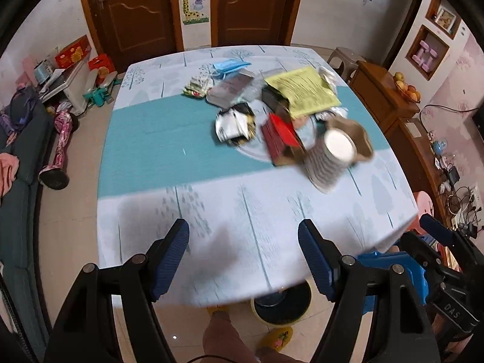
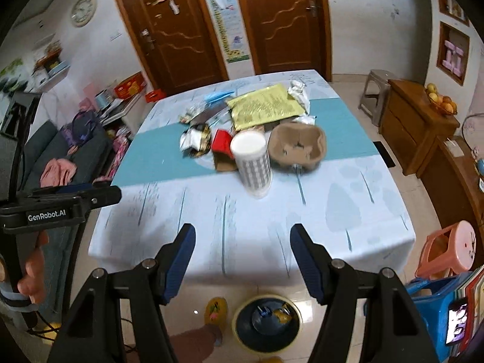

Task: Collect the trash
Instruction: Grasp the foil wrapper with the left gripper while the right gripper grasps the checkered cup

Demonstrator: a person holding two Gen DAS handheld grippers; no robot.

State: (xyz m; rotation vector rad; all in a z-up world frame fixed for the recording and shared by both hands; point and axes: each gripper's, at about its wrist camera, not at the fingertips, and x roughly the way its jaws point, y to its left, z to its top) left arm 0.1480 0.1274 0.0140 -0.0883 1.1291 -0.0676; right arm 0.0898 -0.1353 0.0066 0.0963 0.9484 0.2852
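We hold our left gripper above the near edge of the table, its 2 blue-padded fingers spread wide with nothing between them. Our right gripper hangs over the same near edge, its fingers likewise parted and bare. In the right wrist view our left hand grips the handle of the other tool at the far left.

Below the table edge, on the tiled floor, sits a round bin with a yellow rim and a few scraps already inside, just beside our yellow slipper.

Farther in, past a bare stretch of tree-print cloth, the trash begins. Nearest stands a tall patterned paper cup with a white lid, upright. Touching it on the right lies a brown pulp cup carrier; on its left a red carton rests on a flat brown piece of card.

Left of that lies a crumpled silver and black wrapper on the teal band of the cloth. Behind these a yellow printed sheet lies flat, with crumpled foil at its far right corner. A blue face mask sits near the far edge, next to a blurred small wrapper we cannot identify.

Beyond the table stand 2 brown doors
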